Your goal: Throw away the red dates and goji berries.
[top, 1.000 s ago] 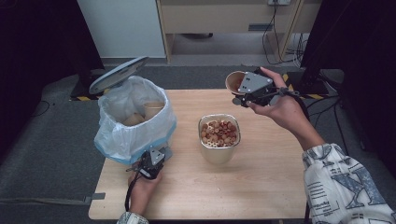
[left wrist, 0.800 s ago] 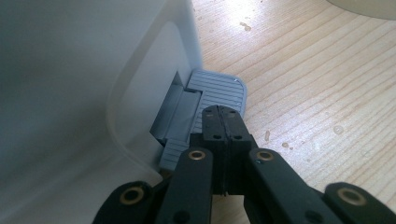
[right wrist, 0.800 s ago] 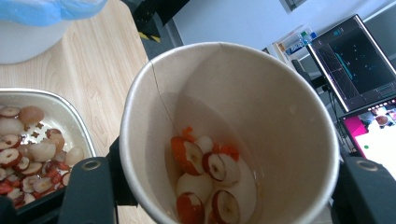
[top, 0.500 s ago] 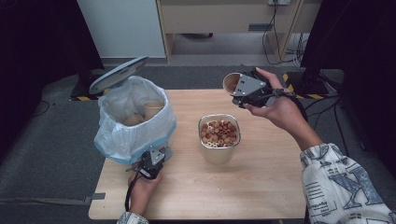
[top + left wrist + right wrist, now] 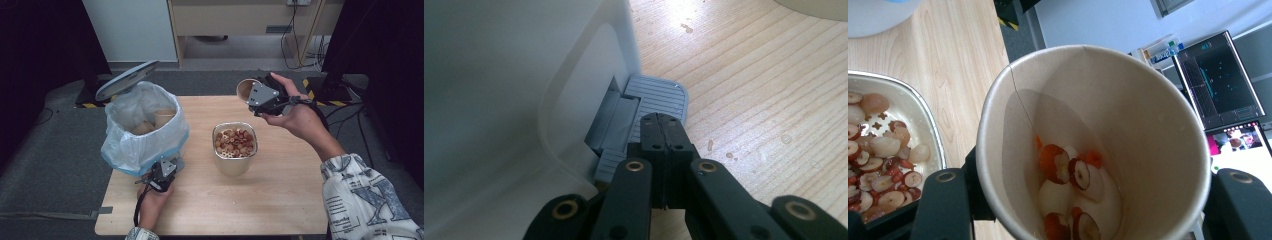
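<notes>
1. The left gripper [image 5: 664, 145], jaws clenched, pressed the bin's pedal [image 5: 651, 102]; the lid [image 5: 127, 80] stood open.
2. The right gripper [image 5: 263, 97] grasped a paper cup [image 5: 1093, 140], tilted above the bench [image 5: 280, 200], well apart from the bin [image 5: 145, 132]; dropping it in remained.

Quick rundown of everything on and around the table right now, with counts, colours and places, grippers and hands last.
Pedal bin: one, white with a clear liner, table's left side; grey lid raised.
Cups in bin: at least two, brown paper, inside the liner.
Bin pedal: one, grey ribbed, at the bin's foot.
Metal container: one, silver, table centre, full of red and pale pieces.
Paper cup: one, brown, tilted above the table's far edge, with a few pieces left inside.
Table: one, light wood.
Left gripper: black, shut, pressing on the pedal.
Right gripper: black, clamped on the paper cup.
Hands: left hand, right hand, patterned sleeve.
</notes>
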Available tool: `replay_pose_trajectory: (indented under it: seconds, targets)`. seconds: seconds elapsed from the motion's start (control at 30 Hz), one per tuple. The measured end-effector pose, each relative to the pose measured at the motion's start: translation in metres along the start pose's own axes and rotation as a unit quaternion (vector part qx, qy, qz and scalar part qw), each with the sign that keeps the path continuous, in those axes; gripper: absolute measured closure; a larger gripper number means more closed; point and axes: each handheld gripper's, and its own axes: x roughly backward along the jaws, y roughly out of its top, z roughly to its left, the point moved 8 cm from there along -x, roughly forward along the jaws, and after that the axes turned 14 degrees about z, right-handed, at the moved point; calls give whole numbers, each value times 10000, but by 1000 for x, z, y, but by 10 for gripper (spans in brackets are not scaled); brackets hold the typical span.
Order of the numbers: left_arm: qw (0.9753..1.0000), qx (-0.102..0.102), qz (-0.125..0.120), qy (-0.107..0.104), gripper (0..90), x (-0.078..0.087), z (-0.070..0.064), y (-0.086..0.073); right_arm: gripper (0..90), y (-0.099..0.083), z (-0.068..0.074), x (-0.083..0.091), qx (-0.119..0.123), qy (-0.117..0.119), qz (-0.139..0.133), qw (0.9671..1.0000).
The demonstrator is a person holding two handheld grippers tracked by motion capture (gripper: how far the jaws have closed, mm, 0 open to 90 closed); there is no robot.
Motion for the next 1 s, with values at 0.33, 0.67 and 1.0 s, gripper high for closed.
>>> replay_pose_trajectory:
  seconds: [0.33,0.67,1.0]
  targets:
    - [10000,-3,-3,-3,890,0,0,0,342,1,1,1,213,-90,83,9997]
    - [10000,-4,3,-4,890,0,0,0,342,2,2,1,360,-170,132,9991]
    - [10000,-4,4,-10,890,0,0,0,343,3,3,1,461,-226,162,9985]
